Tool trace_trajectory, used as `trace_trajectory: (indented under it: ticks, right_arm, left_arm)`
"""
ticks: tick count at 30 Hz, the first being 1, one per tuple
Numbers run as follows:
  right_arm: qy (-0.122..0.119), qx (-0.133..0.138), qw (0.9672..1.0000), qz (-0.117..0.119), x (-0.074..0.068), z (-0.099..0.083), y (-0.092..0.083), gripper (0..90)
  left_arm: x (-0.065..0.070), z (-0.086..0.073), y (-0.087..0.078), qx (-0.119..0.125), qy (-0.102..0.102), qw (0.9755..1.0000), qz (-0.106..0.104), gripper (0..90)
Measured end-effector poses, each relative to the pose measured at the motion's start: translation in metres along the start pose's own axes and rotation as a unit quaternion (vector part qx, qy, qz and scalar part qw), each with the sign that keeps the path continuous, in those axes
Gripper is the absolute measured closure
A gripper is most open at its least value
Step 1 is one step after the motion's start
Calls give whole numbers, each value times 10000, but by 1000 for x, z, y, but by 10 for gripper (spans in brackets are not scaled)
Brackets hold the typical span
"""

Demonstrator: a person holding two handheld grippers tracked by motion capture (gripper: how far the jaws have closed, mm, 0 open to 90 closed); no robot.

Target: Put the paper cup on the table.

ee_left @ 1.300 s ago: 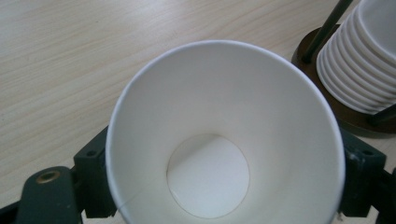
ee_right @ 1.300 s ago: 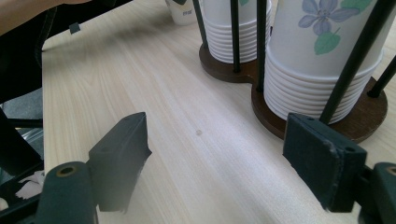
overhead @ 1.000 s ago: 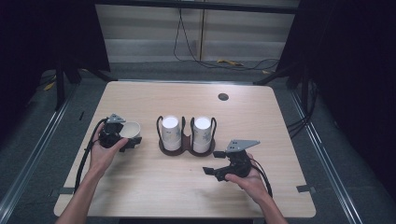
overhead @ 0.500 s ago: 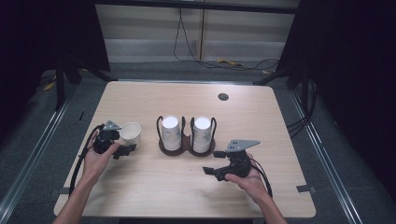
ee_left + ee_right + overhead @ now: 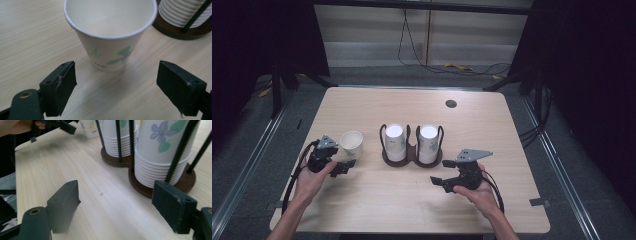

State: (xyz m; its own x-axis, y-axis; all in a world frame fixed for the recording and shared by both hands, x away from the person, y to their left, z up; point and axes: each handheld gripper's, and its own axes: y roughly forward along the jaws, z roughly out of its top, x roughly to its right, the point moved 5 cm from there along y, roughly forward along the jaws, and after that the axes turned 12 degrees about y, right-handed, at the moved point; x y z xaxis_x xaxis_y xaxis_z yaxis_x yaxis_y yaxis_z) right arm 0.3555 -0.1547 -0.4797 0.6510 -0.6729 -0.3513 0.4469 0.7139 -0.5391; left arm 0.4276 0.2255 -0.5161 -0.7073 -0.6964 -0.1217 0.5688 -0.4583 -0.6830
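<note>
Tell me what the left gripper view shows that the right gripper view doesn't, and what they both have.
Left gripper view alone: the inside of the loose paper cup, standing upright on the table and empty, with the left hand-held gripper open around empty space just short of it.

Right gripper view alone: the second stack of cups with a purple flower print, the open right hand-held gripper, and a hand on the far gripper.

Both: the wooden table, the loose cup, and the dark cup holder with a stack of white cups.

White paper cup [image 5: 110, 37], green-purple floral print; dark brown holder base [image 5: 412, 156]; pale wood-grain table [image 5: 492, 125].
</note>
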Motion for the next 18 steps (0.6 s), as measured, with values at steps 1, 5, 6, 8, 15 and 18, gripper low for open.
trace_trajectory:
  ticks: [1,5,6,8,15,18]
  right_arm:
    - [22,52,10000,-61,0,1,-2,222]
    - [72,85,9999,-129,1,1,-4,220]
    - [77,77,9998,-166,1,1,-5,219]
    - [74,106,9997,-219,2,1,-6,216]
    - [191,224,9986,-436,5,-5,-22,214]
    - [268,281,9981,-487,7,-9,-27,213]
  left_arm:
    - [1,-1,-1,0,-27,10000,-6,161]
    - [9,-1,-9,204,-245,9995,-27,164]
    - [11,0,-10,257,-238,9994,28,164]
    - [16,1,-14,322,-266,9991,-72,164]
    - [30,3,-27,589,-184,9981,-40,164]
    - [41,6,-31,778,2,9968,-194,165]
